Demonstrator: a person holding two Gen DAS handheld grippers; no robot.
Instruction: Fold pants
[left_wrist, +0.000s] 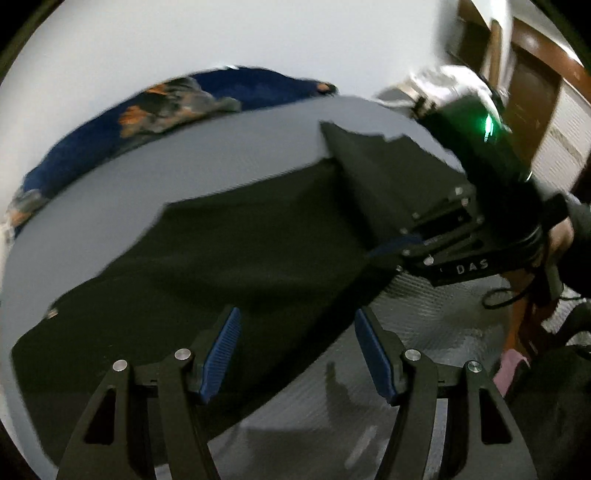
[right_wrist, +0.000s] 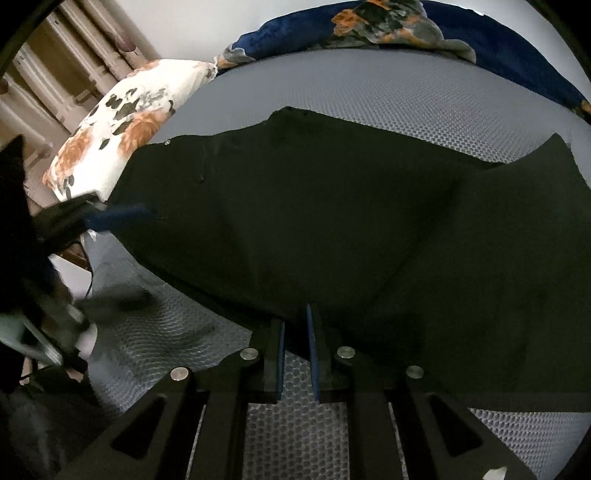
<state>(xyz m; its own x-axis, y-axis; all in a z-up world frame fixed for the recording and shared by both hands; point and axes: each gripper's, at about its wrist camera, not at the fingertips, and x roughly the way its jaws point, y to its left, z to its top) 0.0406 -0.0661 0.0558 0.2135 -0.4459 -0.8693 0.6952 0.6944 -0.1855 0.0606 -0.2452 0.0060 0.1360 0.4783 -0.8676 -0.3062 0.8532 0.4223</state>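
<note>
The right gripper (right_wrist: 295, 354) pinches the near edge of the black fabric pants (right_wrist: 314, 229) to anchor them on the grey mesh mattress (right_wrist: 369, 88), while the left gripper (left_wrist: 295, 354) hovers with fingers spread and empty above the cloth.

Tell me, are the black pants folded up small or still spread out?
Mostly spread out. The black pants lie wide and flat across the grey mattress, with only one end doubled over.

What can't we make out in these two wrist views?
- Right wrist view: whether the right gripper pinches the pants; black fabric merges with its tips.
- Right wrist view: pants' end, cut off by the right edge.
- Left wrist view: motion blur smears the pants' folds and the hand behind the right gripper.
</note>
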